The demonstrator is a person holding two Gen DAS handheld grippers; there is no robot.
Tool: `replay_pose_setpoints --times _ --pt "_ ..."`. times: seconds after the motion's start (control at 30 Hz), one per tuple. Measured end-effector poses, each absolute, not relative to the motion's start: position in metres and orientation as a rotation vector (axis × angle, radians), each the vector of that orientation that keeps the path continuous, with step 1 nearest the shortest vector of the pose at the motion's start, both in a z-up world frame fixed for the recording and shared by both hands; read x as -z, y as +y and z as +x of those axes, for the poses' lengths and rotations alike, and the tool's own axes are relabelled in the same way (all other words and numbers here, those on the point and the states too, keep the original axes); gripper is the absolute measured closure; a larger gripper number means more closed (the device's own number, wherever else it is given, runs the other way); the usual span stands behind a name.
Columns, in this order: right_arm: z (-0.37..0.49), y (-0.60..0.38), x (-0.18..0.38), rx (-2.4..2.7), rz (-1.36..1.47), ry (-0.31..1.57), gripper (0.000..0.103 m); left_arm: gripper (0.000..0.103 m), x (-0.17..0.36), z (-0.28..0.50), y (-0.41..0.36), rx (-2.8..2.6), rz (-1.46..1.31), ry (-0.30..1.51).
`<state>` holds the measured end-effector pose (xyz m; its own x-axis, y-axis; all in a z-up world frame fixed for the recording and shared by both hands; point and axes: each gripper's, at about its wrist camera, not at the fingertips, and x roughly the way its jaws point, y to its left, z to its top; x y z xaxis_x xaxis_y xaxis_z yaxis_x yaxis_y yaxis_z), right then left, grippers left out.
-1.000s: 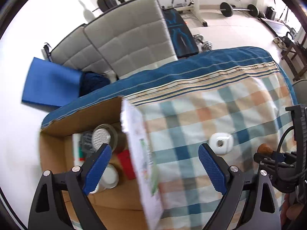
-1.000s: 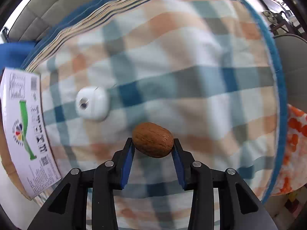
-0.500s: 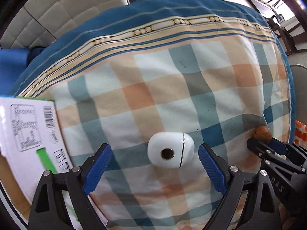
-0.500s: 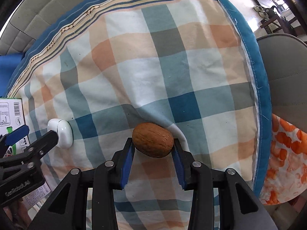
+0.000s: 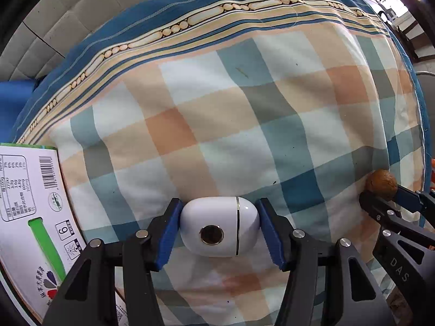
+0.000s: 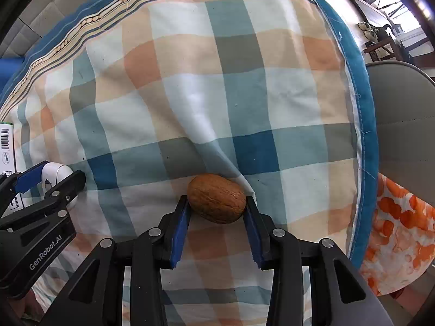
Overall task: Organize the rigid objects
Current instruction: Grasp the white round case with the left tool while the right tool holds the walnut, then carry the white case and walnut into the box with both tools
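Observation:
My left gripper (image 5: 218,224) is shut on a white rounded case (image 5: 218,225) with a dark round hole in its face and a thin metal seam; it rests on the checked cloth (image 5: 231,125). My right gripper (image 6: 216,212) is shut on a brown walnut (image 6: 216,202) low over the cloth. In the left wrist view the walnut (image 5: 380,184) and the right gripper (image 5: 391,203) show at the right edge. In the right wrist view the white case (image 6: 55,176) and left gripper (image 6: 51,182) show at the left.
A cardboard box flap with white printed label (image 5: 30,203) lies at the left. A grey padded chair back (image 5: 62,19) stands behind the table. A grey chair seat (image 6: 402,125) and an orange patterned cloth (image 6: 399,233) are at the right past the table edge.
My left gripper swung from the box to the white case, came down and closed its fingers on it. My right gripper kept hold of the walnut and lowered toward the cloth.

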<state>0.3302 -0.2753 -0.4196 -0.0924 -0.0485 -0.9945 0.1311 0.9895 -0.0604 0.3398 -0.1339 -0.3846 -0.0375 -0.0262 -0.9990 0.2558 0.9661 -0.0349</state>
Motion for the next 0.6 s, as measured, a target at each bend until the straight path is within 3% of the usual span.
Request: replay_pose_setpoints --times 0.6 --pt "0.333 -0.296 0.405 0.122 0.110 1.647 0.061 0.049 0.359 0.341 -0.125 0.249 0.158 1.564"
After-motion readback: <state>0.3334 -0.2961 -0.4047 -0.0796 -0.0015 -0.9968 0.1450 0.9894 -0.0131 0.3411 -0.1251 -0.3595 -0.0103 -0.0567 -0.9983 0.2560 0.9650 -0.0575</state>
